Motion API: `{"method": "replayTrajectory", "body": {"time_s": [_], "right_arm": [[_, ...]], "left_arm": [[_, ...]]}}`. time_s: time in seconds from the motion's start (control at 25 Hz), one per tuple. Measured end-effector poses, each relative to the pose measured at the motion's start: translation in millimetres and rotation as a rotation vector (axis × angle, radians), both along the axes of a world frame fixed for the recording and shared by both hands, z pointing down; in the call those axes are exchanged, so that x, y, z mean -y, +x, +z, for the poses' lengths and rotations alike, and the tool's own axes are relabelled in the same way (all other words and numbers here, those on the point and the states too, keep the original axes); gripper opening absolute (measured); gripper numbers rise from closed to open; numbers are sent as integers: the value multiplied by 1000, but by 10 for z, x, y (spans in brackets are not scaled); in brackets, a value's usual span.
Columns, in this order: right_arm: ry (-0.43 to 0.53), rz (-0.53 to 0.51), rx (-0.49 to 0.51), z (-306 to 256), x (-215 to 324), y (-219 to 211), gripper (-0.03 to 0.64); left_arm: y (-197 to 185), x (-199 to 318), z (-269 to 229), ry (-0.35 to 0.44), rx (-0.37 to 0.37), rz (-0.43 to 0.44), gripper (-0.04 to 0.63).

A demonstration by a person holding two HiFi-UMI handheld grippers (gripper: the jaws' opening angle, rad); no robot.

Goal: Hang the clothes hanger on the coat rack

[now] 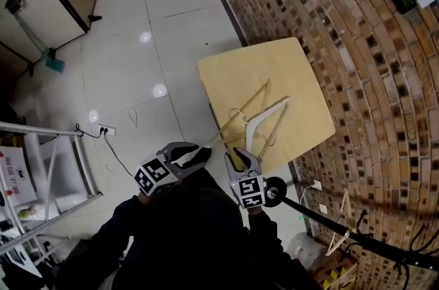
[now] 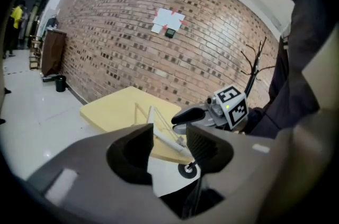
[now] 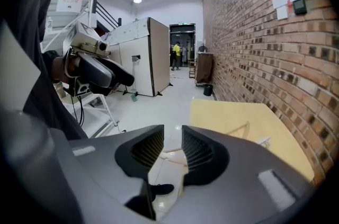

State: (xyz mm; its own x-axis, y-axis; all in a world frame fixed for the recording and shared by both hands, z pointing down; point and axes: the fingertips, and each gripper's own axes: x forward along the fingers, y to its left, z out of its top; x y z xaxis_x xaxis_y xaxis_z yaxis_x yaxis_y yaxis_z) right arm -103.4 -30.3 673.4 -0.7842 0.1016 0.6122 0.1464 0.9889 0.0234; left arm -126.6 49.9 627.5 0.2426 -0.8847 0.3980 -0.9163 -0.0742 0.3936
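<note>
At the middle of the head view, the yellow table (image 1: 295, 69) is standing against the brick wall (image 1: 357, 42). The hangers are lying on its 6 o'clock half: a white hanger (image 1: 255, 118) among thin wooden hangers (image 1: 251, 99). We are holding the left gripper (image 1: 199, 155) and the right gripper (image 1: 241, 158) just short of that edge, so we are judging that the reach is in hand and nothing is picked up yet. The coat rack (image 1: 322, 219) is running off at 4 o'clock, with its top and foot cut off.

Along the left gripper (image 2: 170, 142), we are finding the jaws apart with nothing between them. The white hanger is lying beyond them, and the rack's branches are showing at 2 o'clock.

Along the right gripper (image 3: 173, 146), the jaws are standing a little apart and empty, with only floor (image 3: 159, 112) behind them. The hangers are sitting at 3 o'clock, half covered by the jaw body.

Next, we are thinking, one pair of jaws needs to come over a single hanger near its hook, close, lift it clear and turn toward the rack. The hangers are overlapping, so we cannot count them or separate their hooks.
</note>
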Motion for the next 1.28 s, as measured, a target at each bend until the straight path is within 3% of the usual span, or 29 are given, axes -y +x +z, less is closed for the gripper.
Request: {"method": "replayTrajectory", "body": {"time_s": [0.12,0.24,0.56,0.8,1.04,1.28], "right_arm": [[8,93,-20,146,260,-145,97],[58,173,-103,365,551,-134,100],[62,401,-306,985,966,89,124],[39,570,-438,1292,928,151,126],[60,653,-559,1687,1000,207,143],[22,683,-590,1740,1042,179,129]], "left_arm": [[-282,306,-55,-10,0,96,175],[-510,635,-51,-31,33,200,175],[-552,1187,-60,-77,-6,509,175],[-660,1435,-159,-93,-32,765,175],[-1008,1667,-161,-81,-9,906,173],[-1091,1719,-44,-98,-27,1022,175]]}}
